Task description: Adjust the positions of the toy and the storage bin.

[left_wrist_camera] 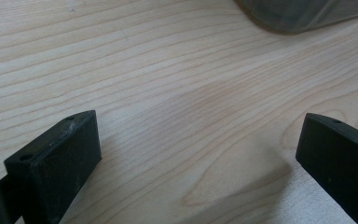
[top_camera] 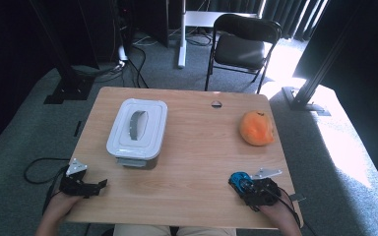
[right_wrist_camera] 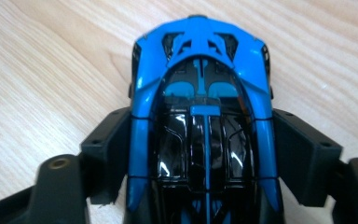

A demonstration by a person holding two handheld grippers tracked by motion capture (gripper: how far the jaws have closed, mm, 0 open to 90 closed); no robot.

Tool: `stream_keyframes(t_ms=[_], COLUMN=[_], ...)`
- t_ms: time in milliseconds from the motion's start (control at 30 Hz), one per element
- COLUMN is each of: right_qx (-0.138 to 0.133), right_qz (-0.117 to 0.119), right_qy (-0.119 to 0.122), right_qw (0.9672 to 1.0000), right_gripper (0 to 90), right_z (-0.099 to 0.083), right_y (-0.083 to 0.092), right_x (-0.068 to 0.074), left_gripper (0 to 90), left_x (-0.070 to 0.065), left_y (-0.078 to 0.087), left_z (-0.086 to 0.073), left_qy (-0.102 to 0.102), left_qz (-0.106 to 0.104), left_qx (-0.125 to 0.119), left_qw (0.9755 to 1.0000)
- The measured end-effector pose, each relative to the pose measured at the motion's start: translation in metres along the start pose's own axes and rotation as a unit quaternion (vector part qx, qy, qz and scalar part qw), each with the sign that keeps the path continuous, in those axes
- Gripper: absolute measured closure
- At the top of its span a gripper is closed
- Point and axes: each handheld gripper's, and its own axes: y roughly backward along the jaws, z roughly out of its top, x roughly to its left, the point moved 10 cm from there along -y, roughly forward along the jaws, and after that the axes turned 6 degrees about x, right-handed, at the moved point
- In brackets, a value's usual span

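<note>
White lidded container (top_camera: pixel 137 132), orange plush (top_camera: pixel 257 128), black chair (top_camera: pixel 241 45), wooden table (top_camera: pixel 197 162)

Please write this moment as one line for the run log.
right gripper: shut on blue toy car | left gripper: open, nothing held | lidded box, orange plush: untouched

We have a table (top_camera: pixel 192 147) of pale wood with visible grain and rounded corners, standing on grey carpet. A small dark round fitting (top_camera: pixel 216 103) sits in its top at the far edge, a little right of the middle. Toward the far left corner lies a white lidded container (top_camera: pixel 138 132) with a grey handle set into its lid; one of its long sides runs roughly along the left edge. Near the right edge, in the far half, we see an orange rounded lump (top_camera: pixel 257 128), well apart from the container. Close to the near right corner a blue and black toy car (right_wrist_camera: pixel 205 121) rests on the wood.
</note>
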Motion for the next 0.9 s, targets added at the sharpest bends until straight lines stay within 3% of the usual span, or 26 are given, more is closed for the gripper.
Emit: stream_keyframes(t_ms=[233, 533, 900], right_qx=[0.003, 0.026, 0.008], right_qz=[-0.005, -0.038, -0.015], right_qy=[0.003, 0.005, -0.010], right_qw=[1.0000, 0.9989, 0.9998], right_gripper=[27.1, 27.1, 26.8], right_z=[0.011, 0.024, 0.025], right_y=[0.004, 0.004, -0.012], right_x=[-0.012, -0.051, -0.056], left_gripper=[0.5, 0.5, 0.5], left_x=[0.000, 0.002, 0.002], left_y=[0.001, 0.000, 0.000], left_z=[-0.001, 0.000, 0.000], left_qy=[0.000, 0.001, 0.002], left_qz=[-0.001, 0.001, 0.001], left_qx=[0.000, -0.001, -0.001], left_qw=[1.0000, 1.0000, 1.0000])
